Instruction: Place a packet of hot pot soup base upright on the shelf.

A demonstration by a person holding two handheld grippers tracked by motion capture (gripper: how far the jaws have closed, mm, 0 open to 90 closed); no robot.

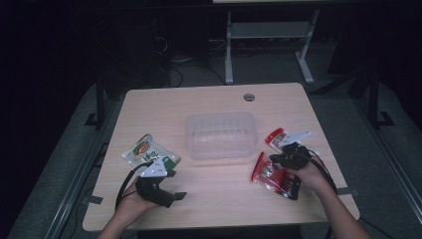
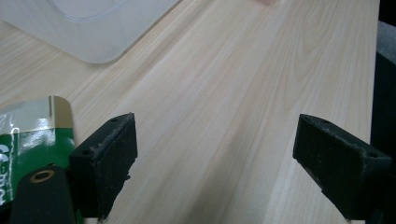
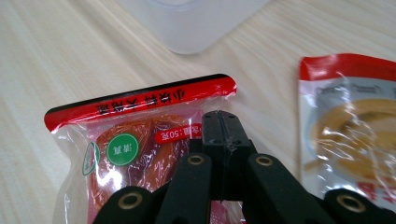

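Two grippers are on the table, and my right gripper (image 1: 286,160) is the one in play. Its jaws are pressed together, and in the right gripper view they look pinched on the film of the red pouch (image 3: 140,140), though I can't see the film between the pads. On the table (image 1: 219,199) that pouch (image 1: 273,177) lies at about 4 o'clock from the tub (image 1: 220,134), its long axis running 10 to 4, sealed end toward the tub. So the tub sits at roughly 10 o'clock from my right gripper, near, with bare wood between. A second red pouch (image 1: 276,137) lies just beyond, at 12. My left gripper (image 1: 171,195) hangs spread and empty at 7 o'clock from the tub, beside the green pouch (image 1: 147,152). Right hand is nearer, I'd say.
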